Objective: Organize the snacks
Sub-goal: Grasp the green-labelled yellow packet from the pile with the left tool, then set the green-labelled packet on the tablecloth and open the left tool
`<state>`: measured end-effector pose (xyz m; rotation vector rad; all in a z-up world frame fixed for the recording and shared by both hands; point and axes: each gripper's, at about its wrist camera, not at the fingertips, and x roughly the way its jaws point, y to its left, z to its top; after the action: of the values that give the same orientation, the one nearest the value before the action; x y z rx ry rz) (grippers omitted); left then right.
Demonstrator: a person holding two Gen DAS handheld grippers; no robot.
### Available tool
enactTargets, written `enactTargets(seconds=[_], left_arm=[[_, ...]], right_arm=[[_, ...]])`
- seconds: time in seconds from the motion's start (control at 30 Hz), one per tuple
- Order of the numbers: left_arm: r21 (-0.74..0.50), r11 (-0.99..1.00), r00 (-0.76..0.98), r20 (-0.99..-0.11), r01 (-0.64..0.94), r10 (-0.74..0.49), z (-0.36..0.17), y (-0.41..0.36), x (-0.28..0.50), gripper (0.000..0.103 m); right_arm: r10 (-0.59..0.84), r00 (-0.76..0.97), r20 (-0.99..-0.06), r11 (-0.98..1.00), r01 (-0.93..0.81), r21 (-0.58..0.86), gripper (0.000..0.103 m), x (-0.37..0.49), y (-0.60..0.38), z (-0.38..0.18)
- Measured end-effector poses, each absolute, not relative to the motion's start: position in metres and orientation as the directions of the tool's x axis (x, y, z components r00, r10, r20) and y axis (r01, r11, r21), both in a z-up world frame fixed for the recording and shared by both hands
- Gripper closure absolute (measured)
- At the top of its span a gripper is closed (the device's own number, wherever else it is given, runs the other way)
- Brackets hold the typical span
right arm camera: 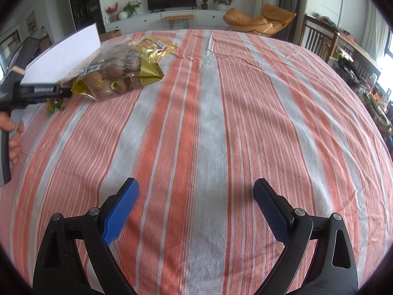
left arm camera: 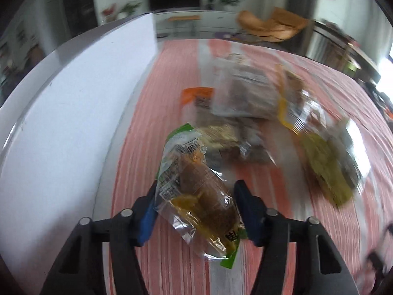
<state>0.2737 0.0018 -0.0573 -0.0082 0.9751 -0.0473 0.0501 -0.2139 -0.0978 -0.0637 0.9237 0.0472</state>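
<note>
Snack pack (left arm camera: 196, 186) with the green edge sat between the 2 blue pads of our left gripper (left arm camera: 196, 209), which squeezed it above the striped cloth (left arm camera: 172, 258). Our right gripper (right arm camera: 196, 211) was wide apart and held nothing. Farther off lay a blurry snack pile (left arm camera: 258, 113), beside a white box (left arm camera: 73, 113).

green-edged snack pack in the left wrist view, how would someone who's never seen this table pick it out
Start at the striped tablecloth beside the white box. Nearest the camera, ahead of the blurred snack pile, the left gripper has its jaws around the green-edged pack. It alone is sharp, clear-fronted with a brown pastry inside, and off the pile.
</note>
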Motion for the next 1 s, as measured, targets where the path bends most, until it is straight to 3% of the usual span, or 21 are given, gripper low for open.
enactTargets(seconds=[0.13, 0.23, 0.27, 0.33, 0.43, 0.57, 1.0], left_arm=[[-0.064, 0.969, 0.523, -0.832, 0.24, -0.185, -0.056, -0.004, 0.225, 0.048], [-0.012, 0.948, 0.498, -0.849, 0.318, -0.177, -0.053, -0.007, 0.188, 0.029], [0.019, 0.95, 0.498, -0.855, 0.31, -0.145, -0.055, -0.006, 0.179, 0.019], [0.03, 0.963, 0.505, -0.855, 0.267, -0.113, -0.055, 0.003, 0.169, 0.01], [-0.024, 0.976, 0.496, -0.858, 0.218, -0.132, -0.059, 0.011, 0.164, 0.009], [-0.016, 0.985, 0.528, -0.843, 0.17, -0.104, -0.064, 0.008, 0.161, 0.0], [-0.017, 0.994, 0.578, -0.812, 0.112, -0.079, -0.069, 0.003, 0.162, 0.0]], right_arm=[[0.013, 0.602, -0.798, 0.997, -0.068, -0.035, 0.007, 0.051, -0.214, -0.098], [0.013, 0.602, -0.798, 0.997, -0.068, -0.035, 0.007, 0.05, -0.214, -0.098], [0.013, 0.602, -0.798, 0.997, -0.068, -0.035, 0.007, 0.05, -0.214, -0.098], [0.013, 0.602, -0.798, 0.997, -0.068, -0.035, 0.007, 0.05, -0.214, -0.098], [0.012, 0.602, -0.798, 0.997, -0.068, -0.035, 0.007, 0.051, -0.214, -0.098], [0.012, 0.602, -0.799, 0.997, -0.068, -0.035, 0.007, 0.051, -0.213, -0.098], [0.012, 0.601, -0.799, 0.997, -0.067, -0.035, 0.007, 0.051, -0.214, -0.098]])
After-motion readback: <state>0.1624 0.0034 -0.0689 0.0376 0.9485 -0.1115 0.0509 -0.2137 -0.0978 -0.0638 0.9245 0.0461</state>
